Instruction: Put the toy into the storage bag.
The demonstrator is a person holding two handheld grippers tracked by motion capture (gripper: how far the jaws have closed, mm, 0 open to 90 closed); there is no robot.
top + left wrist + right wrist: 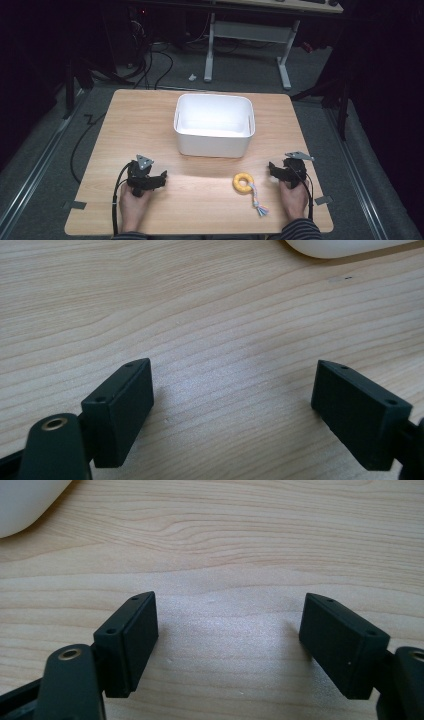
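From the high view, a pale wooden surface [150, 120] carries a white tub [214, 125] set towards its far edge, about midway between the left and right edges. A yellow ring toy [243, 182] with a short pastel rope tail [258, 202] lies near the near edge, right of the middle. The left tongs [161, 179] rest near the near-left part of the surface, held by the left hand [133, 202], and point towards the right. The right tongs [273, 168] sit near the near-right corner, held by the right hand [294, 199], and point left. The ring toy lies just beside the right tongs, slightly nearer the person than their tips, untouched; it is well apart from the left tongs, with bare wood between.

The left gripper view shows what the high view cannot: the left tongs [232, 395] stand wide apart, with nothing but wood grain between the jaws. A rounded bottom corner of the tub [340, 247] shows at the top edge.

In the right gripper view the right tongs [227, 630] likewise stand wide apart over bare wood, gripping nothing. A curved piece of the tub [25, 502] shows at the top-left corner.
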